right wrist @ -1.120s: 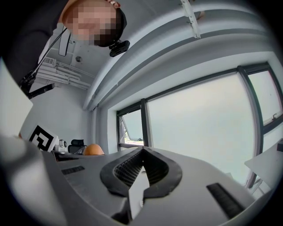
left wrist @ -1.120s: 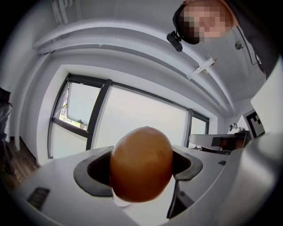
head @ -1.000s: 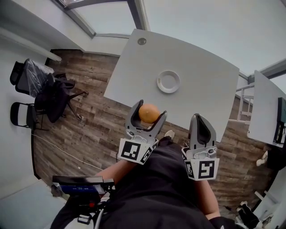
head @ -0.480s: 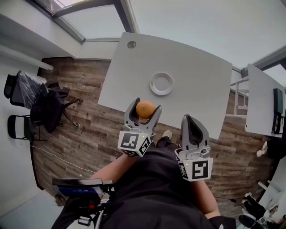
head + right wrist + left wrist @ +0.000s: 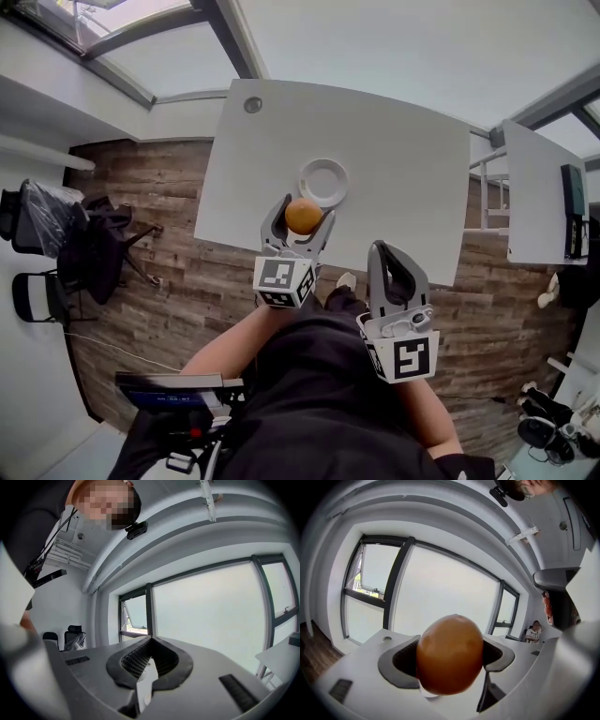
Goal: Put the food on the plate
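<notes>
An orange round food item (image 5: 303, 215) sits between the jaws of my left gripper (image 5: 300, 214), which is shut on it. In the left gripper view the orange food (image 5: 450, 654) fills the middle and hides most of what lies beyond. A white plate (image 5: 323, 182) rests on the white table (image 5: 403, 178), just beyond and slightly right of the held food. My right gripper (image 5: 393, 258) hangs near the table's near edge with its jaws closed and nothing in them; its tips (image 5: 149, 644) meet in the right gripper view.
A second white table (image 5: 536, 187) with a dark device stands at the right. Black chairs (image 5: 84, 234) are on the wooden floor at the left. A round grommet (image 5: 252, 105) sits in the table's far left corner.
My left gripper has carried the orange food forward over the table's near edge, close to the plate. The right gripper has barely shifted.
</notes>
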`<state>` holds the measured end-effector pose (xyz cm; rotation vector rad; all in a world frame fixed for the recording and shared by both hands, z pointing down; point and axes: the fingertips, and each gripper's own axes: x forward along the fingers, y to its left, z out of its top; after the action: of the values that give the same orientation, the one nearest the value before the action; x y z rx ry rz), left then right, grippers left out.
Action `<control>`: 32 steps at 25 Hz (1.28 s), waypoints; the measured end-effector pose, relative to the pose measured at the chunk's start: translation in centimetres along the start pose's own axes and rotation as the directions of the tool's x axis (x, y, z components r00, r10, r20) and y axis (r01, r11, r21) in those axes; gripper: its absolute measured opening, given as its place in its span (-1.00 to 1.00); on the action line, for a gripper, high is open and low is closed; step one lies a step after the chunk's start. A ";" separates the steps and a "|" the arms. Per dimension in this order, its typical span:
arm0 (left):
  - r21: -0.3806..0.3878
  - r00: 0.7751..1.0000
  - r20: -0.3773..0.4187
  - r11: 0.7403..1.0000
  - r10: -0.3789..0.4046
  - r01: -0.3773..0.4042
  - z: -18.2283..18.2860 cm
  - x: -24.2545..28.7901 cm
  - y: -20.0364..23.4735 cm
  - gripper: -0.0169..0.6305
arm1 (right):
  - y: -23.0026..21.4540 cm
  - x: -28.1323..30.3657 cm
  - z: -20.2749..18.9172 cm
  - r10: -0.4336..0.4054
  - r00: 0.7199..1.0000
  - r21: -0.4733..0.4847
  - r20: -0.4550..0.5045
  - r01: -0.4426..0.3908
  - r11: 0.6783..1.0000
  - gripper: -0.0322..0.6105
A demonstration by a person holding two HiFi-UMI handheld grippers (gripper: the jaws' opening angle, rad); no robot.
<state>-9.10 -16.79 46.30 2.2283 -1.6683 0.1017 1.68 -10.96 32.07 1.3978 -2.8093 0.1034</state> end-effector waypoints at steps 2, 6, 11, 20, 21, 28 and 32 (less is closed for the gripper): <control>0.033 1.000 -0.017 0.999 -0.012 0.012 -0.6 0.7 0.3 0.14 | 0.1 0.1 -0.1 -0.006 1.000 -0.003 -0.005 0.006 1.000 -0.91; 0.121 0.996 -0.060 0.990 -0.059 0.066 -1.7 2.5 0.4 0.14 | -0.1 0.3 -0.8 -0.016 1.000 -0.007 -0.026 0.016 1.000 -0.91; 0.147 0.988 -0.134 0.984 -0.081 0.100 -4.1 4.6 1.4 0.14 | -0.6 0.1 -0.9 -0.040 0.999 -0.006 -0.035 0.039 0.999 -0.91; 0.090 0.982 -0.170 0.991 -0.083 0.100 -6.0 7.5 3.2 0.14 | -0.4 0.1 -1.2 -0.027 0.999 -0.056 -0.045 0.025 0.998 -0.91; 0.089 0.981 -0.172 0.990 -0.089 0.106 -6.1 7.8 3.2 0.14 | -0.5 0.1 -1.1 -0.033 0.998 -0.057 -0.045 0.030 0.998 -0.91; 0.084 0.972 -0.214 0.990 -0.093 0.113 -8.9 9.2 4.3 0.14 | -1.0 -0.2 -1.5 -0.067 0.996 -0.049 -0.067 0.064 0.997 -0.91; 0.130 0.965 -0.240 0.982 -0.104 0.138 -10.2 10.2 4.5 0.14 | -1.2 -0.2 -1.6 -0.059 0.996 -0.049 -0.073 0.056 0.997 -0.91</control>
<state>-8.70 -23.95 59.60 2.3149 -1.4384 0.4492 2.70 -11.42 33.77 1.4325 -2.6916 0.0867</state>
